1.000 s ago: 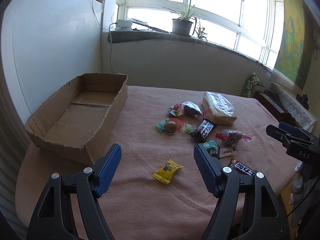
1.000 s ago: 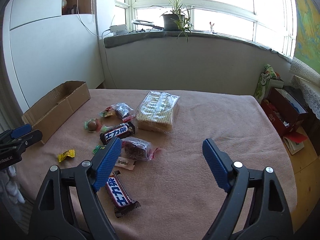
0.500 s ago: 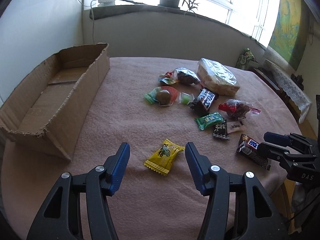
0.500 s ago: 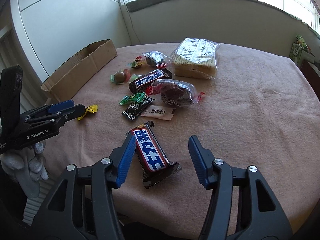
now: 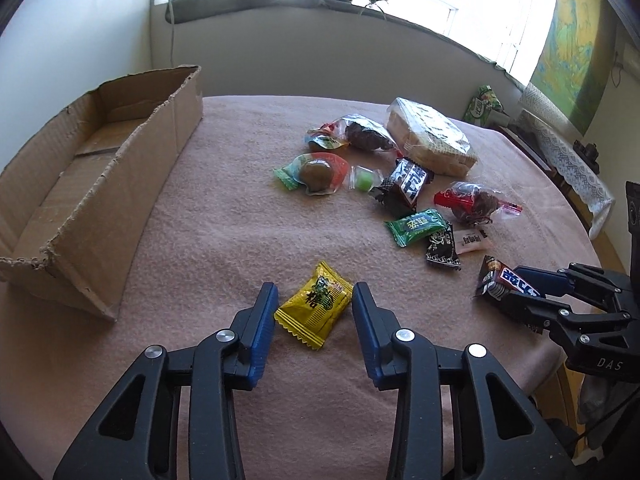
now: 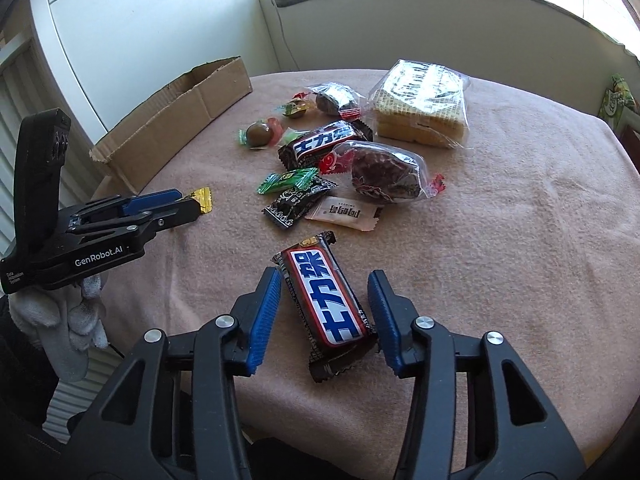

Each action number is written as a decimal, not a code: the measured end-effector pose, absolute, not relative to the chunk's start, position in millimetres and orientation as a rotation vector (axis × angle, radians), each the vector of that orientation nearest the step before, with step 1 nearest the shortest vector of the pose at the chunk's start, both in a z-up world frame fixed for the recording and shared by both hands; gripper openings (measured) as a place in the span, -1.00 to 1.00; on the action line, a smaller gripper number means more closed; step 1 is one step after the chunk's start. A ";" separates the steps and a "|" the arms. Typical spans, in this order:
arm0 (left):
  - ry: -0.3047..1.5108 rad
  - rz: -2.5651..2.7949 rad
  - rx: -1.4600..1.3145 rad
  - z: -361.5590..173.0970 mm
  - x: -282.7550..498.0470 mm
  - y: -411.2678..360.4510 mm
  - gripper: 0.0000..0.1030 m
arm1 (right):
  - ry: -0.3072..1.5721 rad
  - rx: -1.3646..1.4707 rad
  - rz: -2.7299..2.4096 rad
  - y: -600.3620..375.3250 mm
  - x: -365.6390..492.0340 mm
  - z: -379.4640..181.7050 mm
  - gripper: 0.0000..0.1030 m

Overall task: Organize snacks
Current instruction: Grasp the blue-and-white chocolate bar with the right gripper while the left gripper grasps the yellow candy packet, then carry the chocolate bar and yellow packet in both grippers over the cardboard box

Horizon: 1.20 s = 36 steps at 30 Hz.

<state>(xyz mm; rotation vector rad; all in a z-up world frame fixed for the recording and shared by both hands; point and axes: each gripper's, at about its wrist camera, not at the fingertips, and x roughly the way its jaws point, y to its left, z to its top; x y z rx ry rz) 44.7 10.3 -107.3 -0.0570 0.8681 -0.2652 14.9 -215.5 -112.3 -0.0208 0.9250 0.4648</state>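
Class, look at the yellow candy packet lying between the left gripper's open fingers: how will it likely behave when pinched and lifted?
The yellow candy packet looks small and flat, so probably light. Its crimped, glossy wrapper may crumple or slip as the left gripper closes. It lies flat on the pink tablecloth, so rolling seems unlikely.

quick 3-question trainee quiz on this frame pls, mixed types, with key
1. True or false: the left gripper is already shut on the yellow candy.
2. Multiple choice: what lies between the right gripper's fingers? A) green candy B) chocolate bar C) wafer pack
3. Fill in: the cardboard box holds ____ snacks so far.

Key:
1. False. Its jaws are open, one on each side of the candy.
2. B. The chocolate bar lies on the cloth between the open fingers; the green candy and the wafer pack lie farther off.
3. No; what shows of its floor is bare.
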 end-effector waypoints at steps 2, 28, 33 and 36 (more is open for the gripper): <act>0.867 -0.266 -0.061 -107.3 44.6 11.0 -0.30 | 0.930 -0.035 0.462 -213.5 15.0 -114.0 -0.15; 0.844 -0.257 0.061 -109.9 40.4 -1.7 -0.51 | 0.942 -0.028 0.459 -215.0 16.4 -115.1 -0.43; 0.829 -0.251 0.010 -104.7 39.1 2.8 -0.51 | 0.938 -0.018 0.461 -214.0 16.7 -112.9 -0.43; 0.812 -0.245 -0.013 -99.5 37.6 7.1 -0.51 | 0.930 -0.020 0.464 -211.3 16.3 -109.6 -0.43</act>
